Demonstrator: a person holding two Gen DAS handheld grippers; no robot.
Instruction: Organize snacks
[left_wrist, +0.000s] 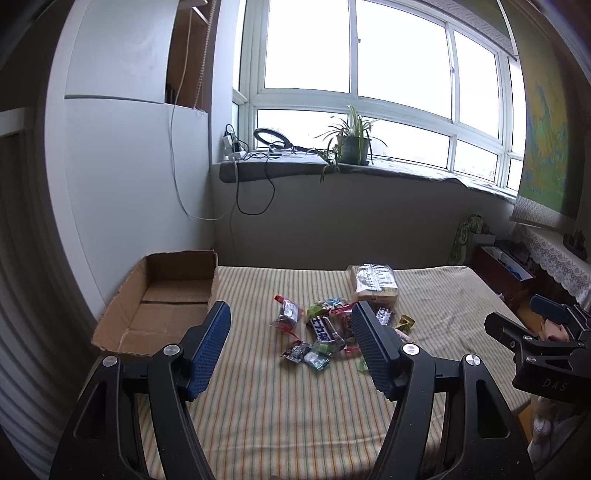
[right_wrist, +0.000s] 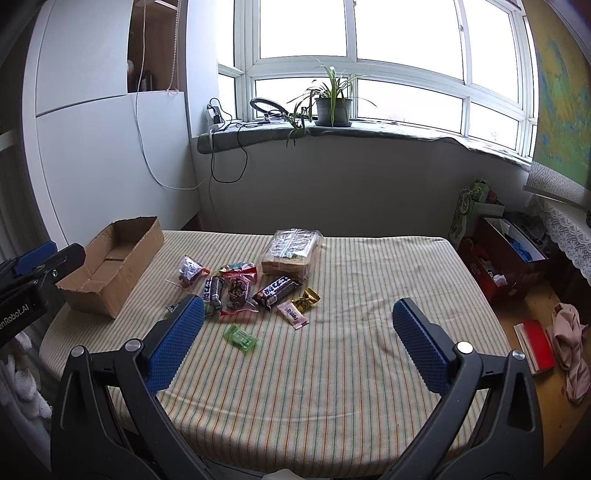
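Note:
A heap of small wrapped snacks lies in the middle of the striped table, with a clear bag of biscuits behind it and a green packet nearest me. An open cardboard box stands at the table's left, with nothing inside that I can see. In the left wrist view the snacks lie ahead between the fingers, the box to the left. My left gripper is open and holds nothing. My right gripper is open above the table's near side, also holding nothing.
A windowsill with a potted plant, a ring light and cables runs along the back wall. A white cabinet stands left. On the floor at right are boxes, a red book and a pink cloth.

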